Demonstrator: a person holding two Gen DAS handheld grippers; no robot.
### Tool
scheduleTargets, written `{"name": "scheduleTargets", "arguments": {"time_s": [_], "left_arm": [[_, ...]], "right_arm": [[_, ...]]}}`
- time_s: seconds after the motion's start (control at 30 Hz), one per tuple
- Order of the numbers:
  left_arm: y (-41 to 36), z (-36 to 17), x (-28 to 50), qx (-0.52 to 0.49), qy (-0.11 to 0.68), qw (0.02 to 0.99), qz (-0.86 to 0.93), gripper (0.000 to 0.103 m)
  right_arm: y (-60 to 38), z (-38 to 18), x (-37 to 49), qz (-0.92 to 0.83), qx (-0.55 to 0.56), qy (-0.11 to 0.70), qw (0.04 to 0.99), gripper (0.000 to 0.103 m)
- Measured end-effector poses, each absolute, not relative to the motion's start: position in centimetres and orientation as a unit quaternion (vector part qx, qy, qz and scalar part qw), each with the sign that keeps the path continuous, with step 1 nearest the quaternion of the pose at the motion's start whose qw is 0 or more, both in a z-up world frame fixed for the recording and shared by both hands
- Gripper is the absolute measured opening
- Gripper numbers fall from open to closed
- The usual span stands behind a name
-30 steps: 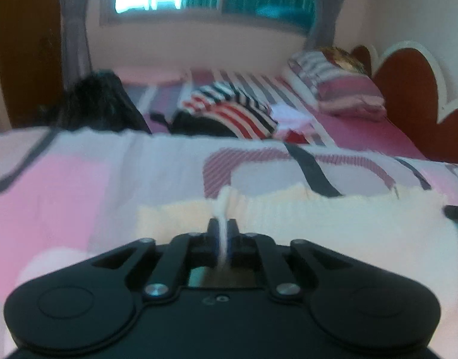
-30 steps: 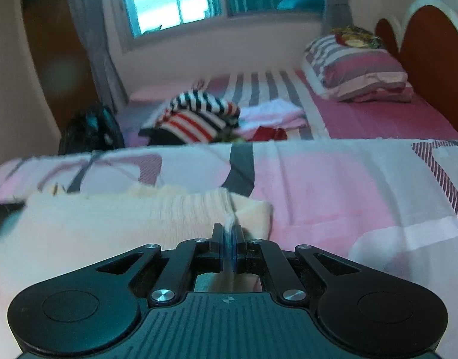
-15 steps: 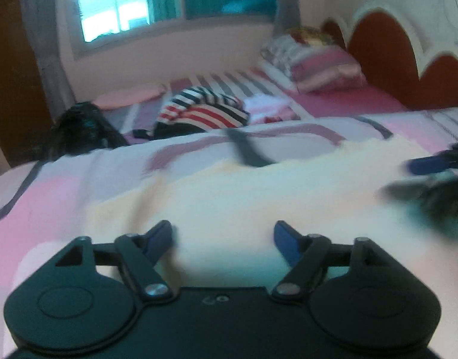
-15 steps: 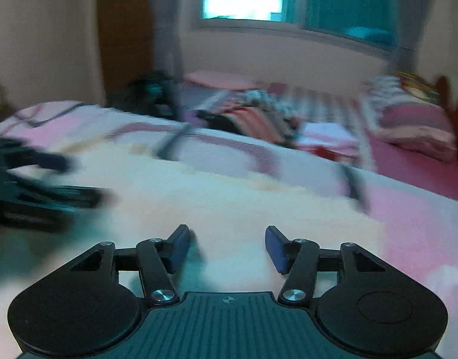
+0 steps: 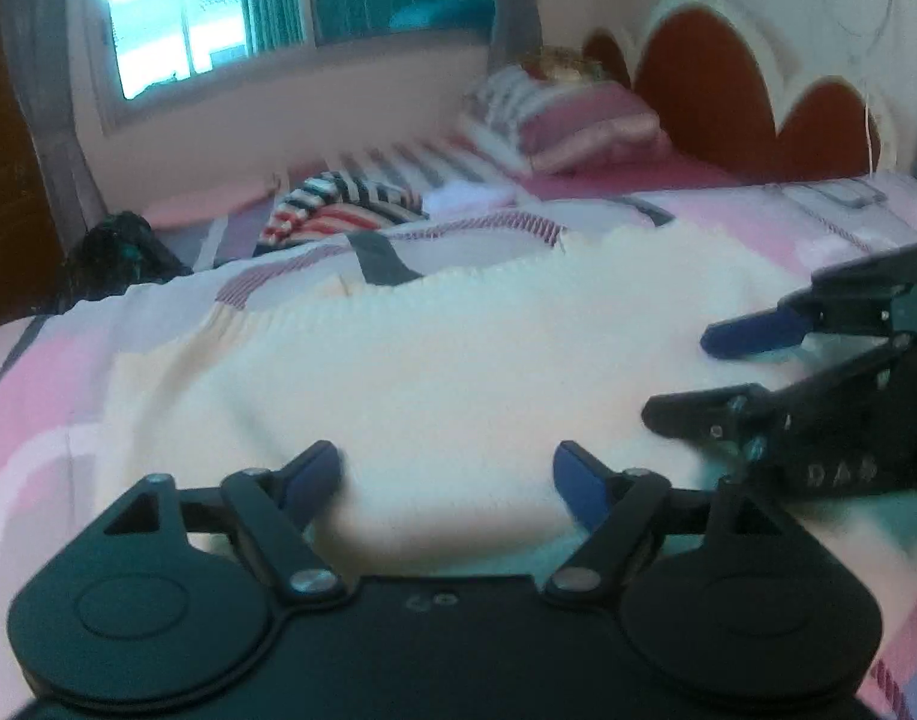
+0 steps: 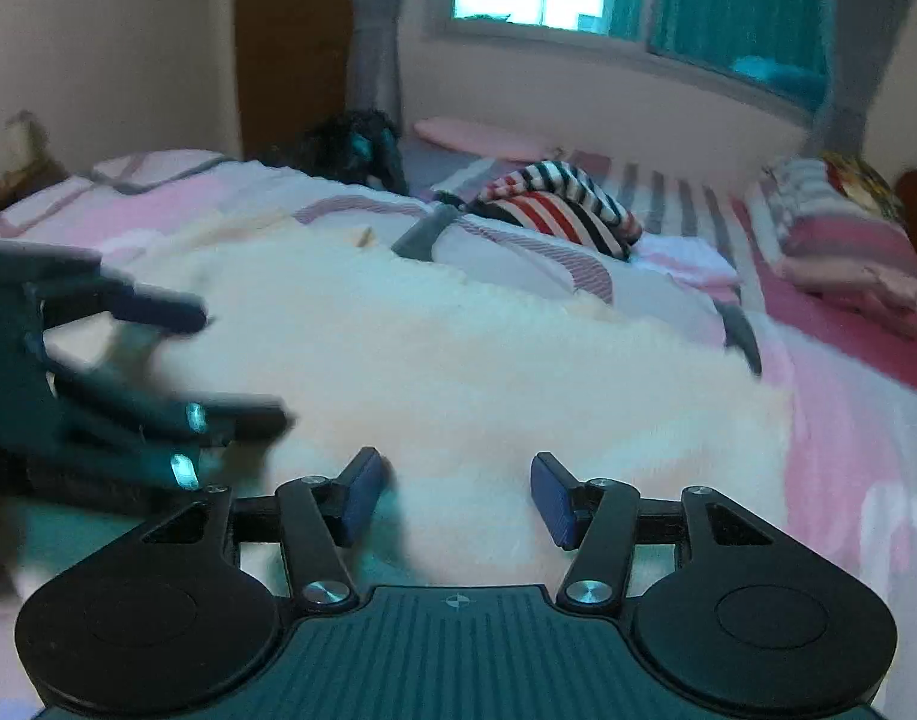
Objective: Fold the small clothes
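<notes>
Cream ribbed knit garment (image 5: 458, 360) lies spread flat on the pink patterned bedspread (image 5: 56, 396), with no finished fold visible; folding looks barely begun. At its left, the left gripper (image 5: 446, 474) hovers with jaws spread, empty. At its right, the right gripper (image 6: 455, 489) likewise stands parted, gripping nothing. Beyond, a striped clothing pile (image 6: 560, 210) waits.

One cream garment (image 5: 458, 360), two claws (image 5: 446, 474) (image 6: 455, 489), one striped garment (image 6: 560, 213)
</notes>
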State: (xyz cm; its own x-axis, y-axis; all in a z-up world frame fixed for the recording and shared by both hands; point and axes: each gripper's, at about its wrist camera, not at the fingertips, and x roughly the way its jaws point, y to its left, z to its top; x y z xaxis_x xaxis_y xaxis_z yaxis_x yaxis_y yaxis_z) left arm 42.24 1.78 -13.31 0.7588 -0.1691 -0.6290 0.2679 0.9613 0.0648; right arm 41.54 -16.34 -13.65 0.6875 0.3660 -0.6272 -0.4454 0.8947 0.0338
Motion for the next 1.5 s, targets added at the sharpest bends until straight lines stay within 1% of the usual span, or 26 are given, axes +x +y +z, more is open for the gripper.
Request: {"name": "scheduleTargets", "arguments": {"time_s": [0.03,0.07,0.1,0.13,0.17,0.23,0.27,0.37,0.43,0.5,0.57,0.7,0.77,0.83,0.9,0.93,1.03,1.07,1.13,1.17,1.23,1.27,1.3,1.4,1.47,1.5], "left_arm": [[2.2,-12.9,42.3,0.067,0.337,0.932,-0.115,0.080],[2.5,-12.2,42.2,0.062,0.341,0.932,-0.108,0.071],[2.7,-11.3,41.4,0.055,0.329,0.937,-0.106,0.070],[3.0,-10.8,40.7,0.045,0.316,0.941,-0.110,0.075],[3.4,-10.5,40.1,0.032,0.312,0.943,-0.113,0.077],[3.3,-10.5,38.4,0.013,0.324,0.939,-0.116,0.077],[3.1,-10.8,37.4,0.014,0.328,0.937,-0.121,0.077],[2.2,-12.3,35.1,0.027,0.357,0.928,-0.106,0.069],[2.1,-13.4,33.2,0.049,0.345,0.932,-0.098,0.070],[2.4,-13.2,32.3,0.062,0.341,0.933,-0.100,0.073],[3.1,-13.0,32.3,0.054,0.350,0.930,-0.094,0.080],[5.5,-12.5,31.5,0.060,0.356,0.930,-0.072,0.080],[7.7,-12.5,30.5,0.044,0.364,0.929,-0.055,0.080],[9.1,-12.3,29.9,0.020,0.370,0.927,-0.060,0.078],[8.8,-11.6,30.1,0.013,0.375,0.926,-0.046,0.067],[8.5,-11.0,30.3,0.000,0.373,0.927,-0.042,0.053],[7.4,-9.8,30.3,-0.030,0.360,0.931,-0.054,0.057],[7.0,-9.9,30.4,-0.026,0.360,0.931,-0.050,0.066],[6.4,-10.9,30.8,-0.010,0.385,0.922,-0.044,0.069],[6.4,-11.9,31.1,-0.002,0.407,0.913,-0.041,0.070],[6.1,-11.6,30.8,0.017,0.402,0.915,-0.036,0.069],[5.9,-11.1,30.8,0.012,0.403,0.915,-0.028,0.062],[5.5,-10.5,30.7,0.008,0.396,0.918,-0.028,0.061],[3.3,-10.0,30.7,0.003,0.376,0.925,-0.052,0.071],[1.6,-10.9,31.2,0.012,0.390,0.918,-0.066,0.080],[0.9,-11.8,31.6,0.020,0.405,0.912,-0.066,0.080]], "right_arm": [[-16.7,-13.6,41.7,0.218,-0.050,0.334,0.916,0.054],[-16.8,-12.9,41.8,0.208,-0.047,0.338,0.916,0.052],[-16.8,-12.1,41.2,0.204,-0.047,0.329,0.921,0.050],[-17.2,-11.3,39.8,0.215,-0.039,0.316,0.923,0.049],[-17.4,-10.9,38.7,0.228,-0.030,0.314,0.921,0.043],[-16.8,-11.0,37.1,0.247,-0.038,0.321,0.914,0.033],[-16.5,-11.1,35.8,0.254,-0.045,0.324,0.910,0.032],[-15.0,-12.2,33.0,0.267,-0.041,0.337,0.902,0.032],[-14.0,-13.6,31.2,0.253,-0.068,0.338,0.904,0.032],[-14.0,-14.2,30.1,0.250,-0.072,0.316,0.912,0.032],[-14.7,-14.6,30.5,0.250,-0.049,0.320,0.912,0.033],[-16.2,-13.8,30.2,0.221,-0.080,0.321,0.917,0.033],[-19.4,-14.1,29.2,0.169,-0.099,0.328,0.924,0.033],[-23.3,-14.6,28.5,0.134,-0.075,0.340,0.928,0.032],[-25.3,-14.5,28.4,0.132,-0.038,0.350,0.927,0.033],[-25.2,-14.3,28.6,0.130,-0.038,0.353,0.926,0.033],[-24.4,-12.9,28.4,0.115,-0.033,0.336,0.934,0.033],[-24.4,-12.6,28.2,0.117,-0.027,0.330,0.936,0.033],[-24.4,-13.3,28.1,0.110,-0.023,0.341,0.933,0.032],[-24.6,-14.3,28.4,0.101,-0.026,0.366,0.925,0.033],[-25.5,-14.7,28.7,0.103,0.001,0.364,0.926,0.033],[-25.9,-14.3,28.9,0.098,0.013,0.371,0.923,0.033],[-25.8,-13.8,29.0,0.089,0.018,0.372,0.924,0.033],[-24.0,-12.6,28.4,0.109,0.016,0.346,0.932,0.033],[-22.0,-12.7,28.3,0.135,0.017,0.343,0.929,0.033],[-21.0,-13.0,28.3,0.141,0.005,0.344,0.928,0.033]]}}
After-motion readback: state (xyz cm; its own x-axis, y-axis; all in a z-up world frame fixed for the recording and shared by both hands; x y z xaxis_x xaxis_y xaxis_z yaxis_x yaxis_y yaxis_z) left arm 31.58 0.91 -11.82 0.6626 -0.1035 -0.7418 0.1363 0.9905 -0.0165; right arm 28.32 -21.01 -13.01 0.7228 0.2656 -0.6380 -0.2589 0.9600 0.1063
